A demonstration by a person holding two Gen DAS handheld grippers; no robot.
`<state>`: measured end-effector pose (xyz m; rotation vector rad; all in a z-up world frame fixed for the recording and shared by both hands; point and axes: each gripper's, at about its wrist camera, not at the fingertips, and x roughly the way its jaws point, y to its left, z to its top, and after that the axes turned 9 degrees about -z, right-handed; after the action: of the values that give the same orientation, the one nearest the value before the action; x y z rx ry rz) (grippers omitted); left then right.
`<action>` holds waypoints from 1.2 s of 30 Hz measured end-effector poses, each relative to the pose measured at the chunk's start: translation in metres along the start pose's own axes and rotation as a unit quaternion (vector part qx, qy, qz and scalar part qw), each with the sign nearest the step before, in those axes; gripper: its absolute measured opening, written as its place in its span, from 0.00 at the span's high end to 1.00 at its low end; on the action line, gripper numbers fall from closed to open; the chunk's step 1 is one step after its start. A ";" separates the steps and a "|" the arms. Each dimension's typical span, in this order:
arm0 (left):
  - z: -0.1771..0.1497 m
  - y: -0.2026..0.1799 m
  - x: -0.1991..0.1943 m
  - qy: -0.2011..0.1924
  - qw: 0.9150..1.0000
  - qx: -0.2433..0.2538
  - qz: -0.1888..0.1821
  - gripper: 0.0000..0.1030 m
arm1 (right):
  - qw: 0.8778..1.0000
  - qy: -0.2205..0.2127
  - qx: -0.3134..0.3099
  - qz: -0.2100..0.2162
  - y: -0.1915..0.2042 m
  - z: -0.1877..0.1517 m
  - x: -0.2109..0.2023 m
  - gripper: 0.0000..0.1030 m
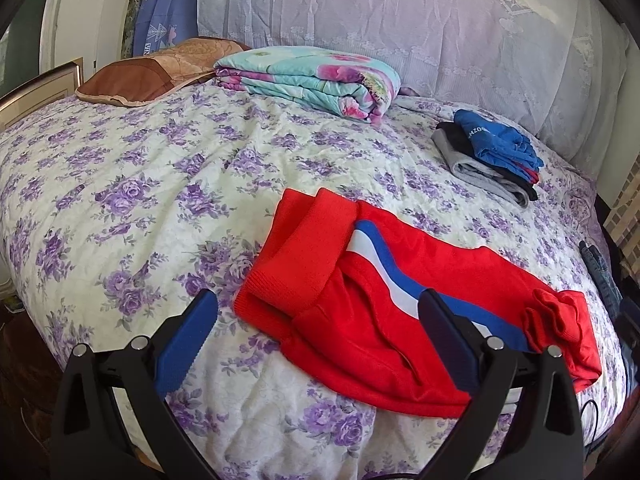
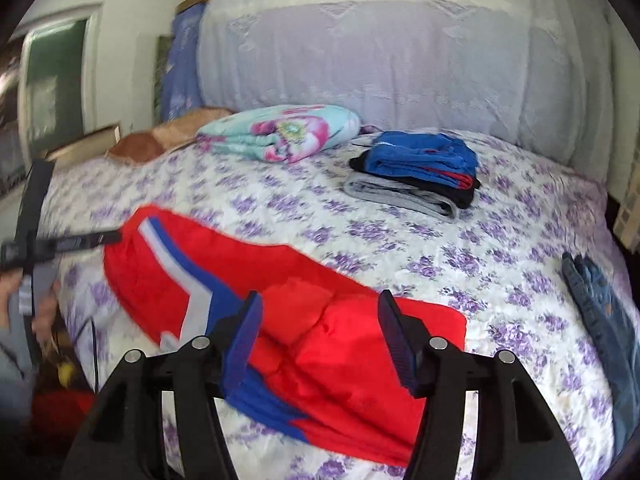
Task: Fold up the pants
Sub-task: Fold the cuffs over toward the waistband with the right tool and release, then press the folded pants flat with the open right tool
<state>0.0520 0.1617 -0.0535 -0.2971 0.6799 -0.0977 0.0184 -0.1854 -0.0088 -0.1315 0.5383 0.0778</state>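
The red pants (image 1: 372, 312) with a white and blue side stripe lie folded on the bed (image 1: 140, 208), near its front edge. The ribbed waistband is turned over on top, and the leg cuffs rest bunched at the other end.

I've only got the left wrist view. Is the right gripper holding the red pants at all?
Observer: No. The right gripper is open, with its pads apart above the red pants and nothing gripped.
Operator: Which part of the pants is it over?
Observer: The end where the cuffs appear folded back onto the legs.
Operator: How does my left gripper look from that side?
Observer: A hand holds the left gripper at the waistband end. One finger's tip is at the pants' edge, but it is too blurred to tell whether it touches.
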 end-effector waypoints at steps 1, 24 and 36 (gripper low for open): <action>0.000 -0.001 -0.001 -0.001 1.000 0.001 0.000 0.05 | 1.000 0.004 0.015 -0.015 -0.004 0.004 0.009 0.43; -0.001 0.007 0.007 0.014 1.000 -0.013 0.000 0.05 | 0.991 0.118 0.063 0.018 0.004 -0.037 0.063 0.29; -0.004 0.007 0.012 0.022 1.000 -0.015 -0.002 0.05 | 0.968 0.213 0.128 0.025 -0.077 -0.031 0.125 0.28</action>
<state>0.0582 0.1653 -0.0661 -0.3252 0.7243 -0.0982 0.1183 -0.2608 -0.0917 0.1221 0.9762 0.0284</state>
